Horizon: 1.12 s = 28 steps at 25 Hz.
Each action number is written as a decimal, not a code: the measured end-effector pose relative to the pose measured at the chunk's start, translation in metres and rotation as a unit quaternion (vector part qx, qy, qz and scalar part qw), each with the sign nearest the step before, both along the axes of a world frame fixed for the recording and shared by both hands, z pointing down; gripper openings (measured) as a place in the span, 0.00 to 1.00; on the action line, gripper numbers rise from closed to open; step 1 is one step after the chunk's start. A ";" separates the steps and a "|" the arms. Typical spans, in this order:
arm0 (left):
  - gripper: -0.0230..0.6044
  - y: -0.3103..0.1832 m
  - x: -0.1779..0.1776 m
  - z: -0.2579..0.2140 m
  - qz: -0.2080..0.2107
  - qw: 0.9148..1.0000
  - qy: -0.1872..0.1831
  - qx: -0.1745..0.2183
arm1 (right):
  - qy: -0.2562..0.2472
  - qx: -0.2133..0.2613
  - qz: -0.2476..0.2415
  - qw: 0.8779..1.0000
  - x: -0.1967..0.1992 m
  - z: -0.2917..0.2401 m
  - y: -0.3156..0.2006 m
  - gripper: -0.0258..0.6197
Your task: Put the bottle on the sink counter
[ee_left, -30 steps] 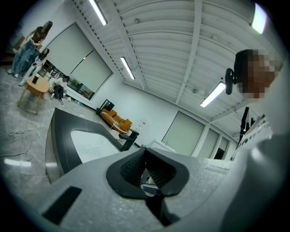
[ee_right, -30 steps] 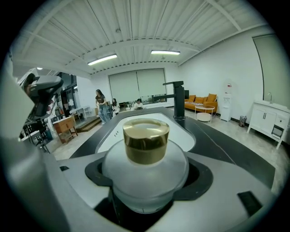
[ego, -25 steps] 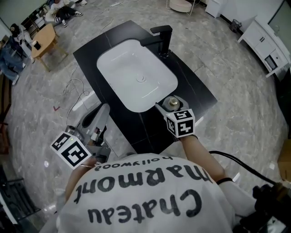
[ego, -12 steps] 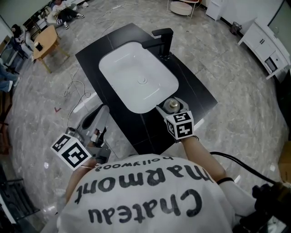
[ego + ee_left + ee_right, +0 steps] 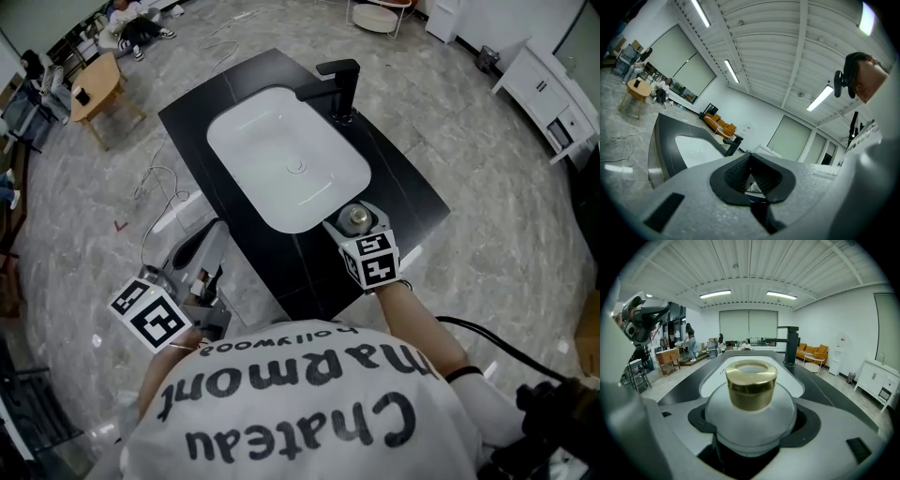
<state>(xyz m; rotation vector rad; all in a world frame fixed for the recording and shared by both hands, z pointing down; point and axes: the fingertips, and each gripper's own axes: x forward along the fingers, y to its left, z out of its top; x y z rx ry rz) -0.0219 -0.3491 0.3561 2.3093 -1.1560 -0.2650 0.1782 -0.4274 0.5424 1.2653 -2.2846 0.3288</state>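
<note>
A round, pale bottle with a gold cap [image 5: 356, 217] sits between the jaws of my right gripper [image 5: 360, 228], which is shut on it. It is over the near right part of the black sink counter [image 5: 403, 178], beside the white basin [image 5: 281, 159]. I cannot tell whether its base touches the counter. In the right gripper view the bottle [image 5: 751, 385] fills the middle, held by the right gripper [image 5: 751, 427], with the black faucet [image 5: 790, 345] beyond. My left gripper [image 5: 204, 242] hangs over the floor to the left of the counter. Its pads meet in the left gripper view, so the left gripper [image 5: 750, 174] is shut and holds nothing.
The black faucet [image 5: 339, 80] stands at the basin's far side. Cables [image 5: 155, 178] lie on the grey floor left of the counter. A wooden table [image 5: 89, 80] stands at far left, a white cabinet [image 5: 548, 80] at far right. A black cable [image 5: 487, 328] trails near my right arm.
The whole picture has shifted slightly down and right. Both grippers keep their places relative to the counter, and the bottle stays in the right gripper.
</note>
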 end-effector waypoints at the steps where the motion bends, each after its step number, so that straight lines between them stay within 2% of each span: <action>1: 0.06 0.000 -0.001 0.002 0.000 1.000 -0.001 -0.003 | 0.001 0.000 0.000 1.000 0.000 0.000 0.000 0.57; 6: 0.06 0.003 -0.005 0.007 -0.003 1.000 0.002 -0.012 | -0.001 -0.003 -0.006 1.000 -0.002 0.000 0.000 0.57; 12: 0.06 0.007 -0.010 0.002 -0.002 1.000 0.011 0.002 | -0.003 -0.007 -0.018 1.000 -0.006 0.002 0.002 0.57; 18: 0.06 0.025 -0.036 0.000 -0.022 1.000 0.019 0.005 | 0.005 -0.011 -0.017 1.000 -0.007 0.004 0.006 0.57; 24: 0.06 0.045 -0.067 0.001 -0.033 0.999 0.019 0.009 | 0.024 -0.016 0.014 0.999 0.006 0.008 0.008 0.58; 28: 0.06 0.053 -0.085 -0.007 -0.033 0.999 0.026 0.017 | 0.020 -0.040 0.049 0.998 0.024 0.012 0.027 0.58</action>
